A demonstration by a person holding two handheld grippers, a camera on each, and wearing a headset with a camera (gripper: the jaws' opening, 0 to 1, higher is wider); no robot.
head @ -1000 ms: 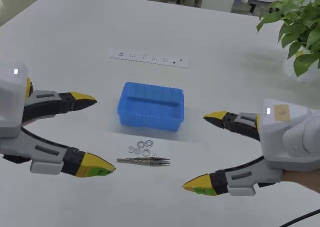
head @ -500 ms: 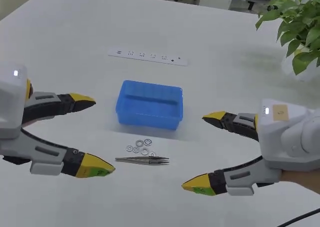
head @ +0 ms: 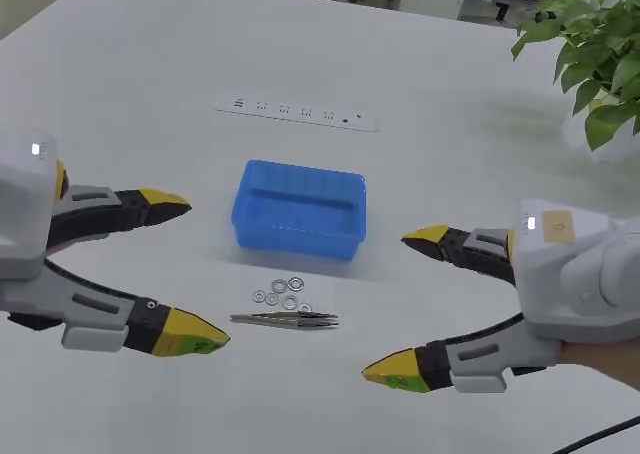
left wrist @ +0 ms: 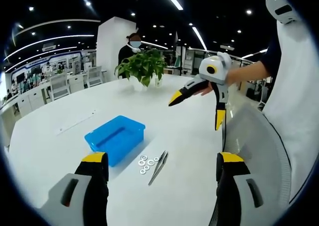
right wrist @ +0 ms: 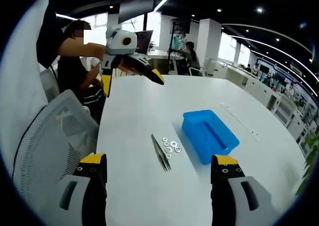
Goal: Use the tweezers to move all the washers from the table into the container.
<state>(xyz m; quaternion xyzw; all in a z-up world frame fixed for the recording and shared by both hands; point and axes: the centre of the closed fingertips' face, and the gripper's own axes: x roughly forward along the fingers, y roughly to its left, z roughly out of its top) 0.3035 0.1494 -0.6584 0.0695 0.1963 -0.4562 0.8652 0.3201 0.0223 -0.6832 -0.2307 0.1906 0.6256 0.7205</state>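
Note:
Several small metal washers (head: 281, 293) lie in a cluster on the white table, just in front of a blue plastic container (head: 300, 207). Silver tweezers (head: 285, 319) lie flat right below the washers. My left gripper (head: 190, 271) hovers open to their left, nothing between its jaws. My right gripper (head: 405, 304) hovers open to their right, also holding nothing. In the left gripper view the washers (left wrist: 146, 163), tweezers (left wrist: 158, 167) and container (left wrist: 115, 137) sit ahead, with the right gripper (left wrist: 197, 110) beyond. The right gripper view shows the washers (right wrist: 170, 146), tweezers (right wrist: 160, 159) and container (right wrist: 209, 134).
A white power strip (head: 296, 114) lies beyond the container. A potted green plant (head: 592, 49) stands at the table's far right. A grey mesh chair (right wrist: 50, 151) sits at the table's near edge. A person (left wrist: 130, 49) stands behind the plant.
The view has shifted slightly. Both grippers stay open and nearly still; the washers, tweezers and container have not moved.

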